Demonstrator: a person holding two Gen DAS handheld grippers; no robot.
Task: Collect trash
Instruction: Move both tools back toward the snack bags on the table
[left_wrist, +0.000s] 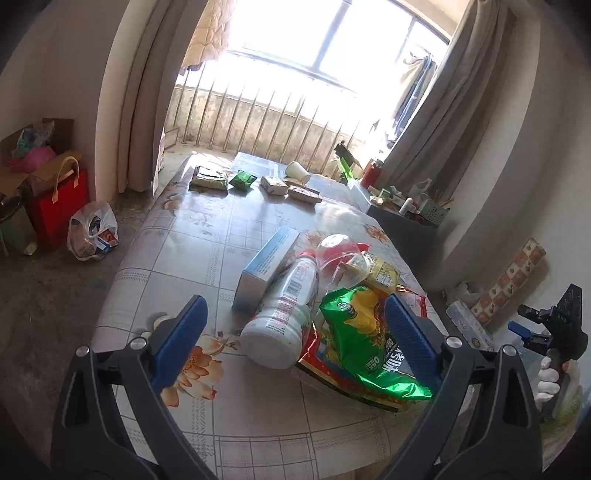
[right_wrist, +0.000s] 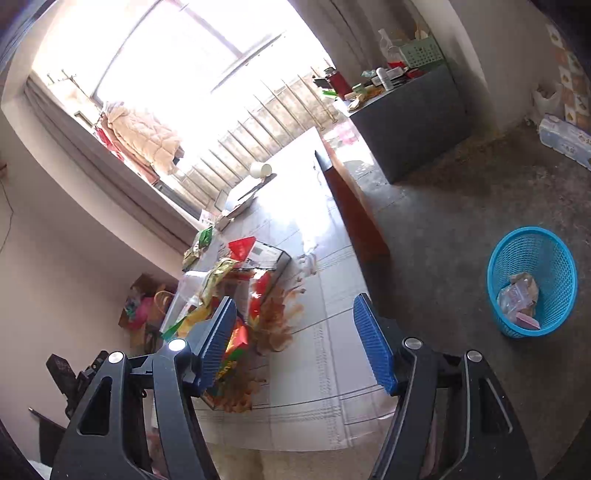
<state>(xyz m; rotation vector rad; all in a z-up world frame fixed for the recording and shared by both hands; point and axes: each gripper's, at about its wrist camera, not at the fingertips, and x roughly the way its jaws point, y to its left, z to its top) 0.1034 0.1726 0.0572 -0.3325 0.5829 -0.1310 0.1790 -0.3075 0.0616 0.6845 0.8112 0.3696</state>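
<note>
The left gripper (left_wrist: 293, 336) stands wide with nothing pressed between its pads, above the table (left_wrist: 177, 236). Just ahead lie a white bottle (left_wrist: 284, 314) on its side and, at 3 o'clock of it, a green snack bag (left_wrist: 365, 347); a blue box (left_wrist: 269, 262) sits at 12 o'clock. The right gripper (right_wrist: 295, 341) is also wide and empty. A blue basket (right_wrist: 532, 280) with some trash stands on the floor at its 2 o'clock.

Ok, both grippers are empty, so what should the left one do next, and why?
Probably ease the left gripper forward and close on the white bottle. Its jaws stand open with the bottle lying between them on the table, and the blue basket on the floor already holds trash.
</note>
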